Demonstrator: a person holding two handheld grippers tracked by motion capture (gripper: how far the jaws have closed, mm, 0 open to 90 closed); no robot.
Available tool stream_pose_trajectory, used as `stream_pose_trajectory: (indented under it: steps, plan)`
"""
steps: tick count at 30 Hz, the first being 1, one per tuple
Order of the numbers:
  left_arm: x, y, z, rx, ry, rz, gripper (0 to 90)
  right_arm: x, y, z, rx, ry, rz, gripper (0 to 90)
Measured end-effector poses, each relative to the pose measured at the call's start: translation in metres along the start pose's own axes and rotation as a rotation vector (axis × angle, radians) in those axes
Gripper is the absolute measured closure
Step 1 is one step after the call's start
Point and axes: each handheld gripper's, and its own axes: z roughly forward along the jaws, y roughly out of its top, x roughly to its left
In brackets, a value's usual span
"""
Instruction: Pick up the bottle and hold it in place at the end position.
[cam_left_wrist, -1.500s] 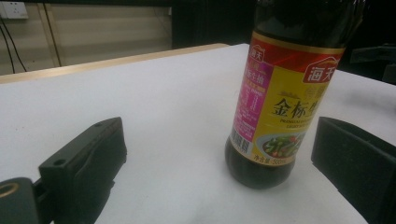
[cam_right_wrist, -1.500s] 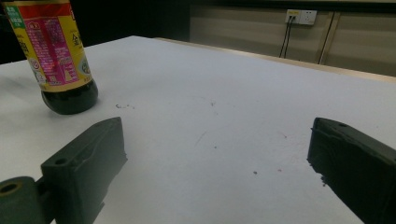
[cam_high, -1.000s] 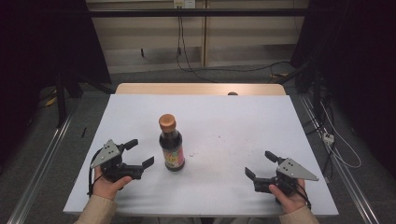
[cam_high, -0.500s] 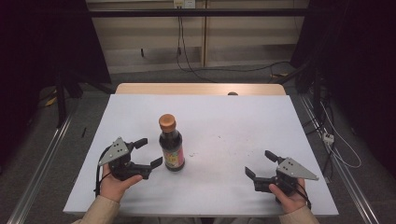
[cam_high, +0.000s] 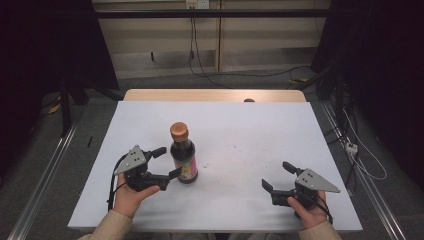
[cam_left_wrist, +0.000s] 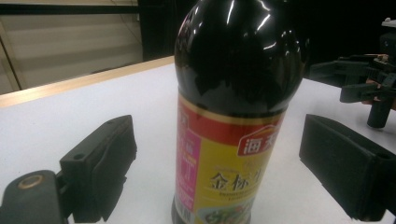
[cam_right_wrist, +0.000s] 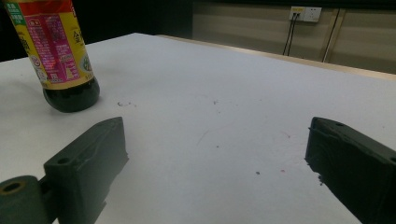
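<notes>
A dark soy sauce bottle with an orange cap and a red and yellow label stands upright on the white table top. My left gripper reaches it from the left, one jaw behind its lower body and one in front. In the left gripper view the bottle stands between the jaws of that gripper, with a gap at each pad. Those jaws have just been closing. My right gripper rests open near the front right, holding nothing. The right gripper view shows the bottle far left, beyond the wide-apart jaws of this gripper.
A wooden strip borders the table's far edge. Cables hang from a wall socket behind it. Metal rails run along the floor on both sides. In the left gripper view the right gripper shows far off at the right.
My left gripper has moved right to the bottle, so its jaws now stand on either side of the bottle's lower body, a little narrower than before. The right gripper has kept still.
</notes>
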Motion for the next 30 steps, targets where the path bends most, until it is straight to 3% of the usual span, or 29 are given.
stream_pose_trajectory:
  steps: [8,9,15,21,30]
  plan:
    - [-0.005,0.000,0.013,0.010,0.005,0.001,11.1,0.000,0.000,0.000,0.005,0.005,0.000,5.3]
    - [-0.005,0.000,0.014,0.014,0.007,0.020,11.8,0.000,0.000,0.000,0.004,0.006,0.001,5.3]
    - [-0.008,0.000,0.020,0.007,-0.004,0.032,14.2,0.001,-0.001,0.001,0.007,0.007,0.002,5.4]
    - [-0.008,0.000,0.029,-0.002,-0.011,-0.003,16.6,0.000,0.000,0.001,0.007,0.008,0.002,5.5]
    - [-0.010,0.001,0.039,-0.009,0.003,-0.011,21.8,0.000,0.000,0.001,0.006,0.009,0.001,5.7]
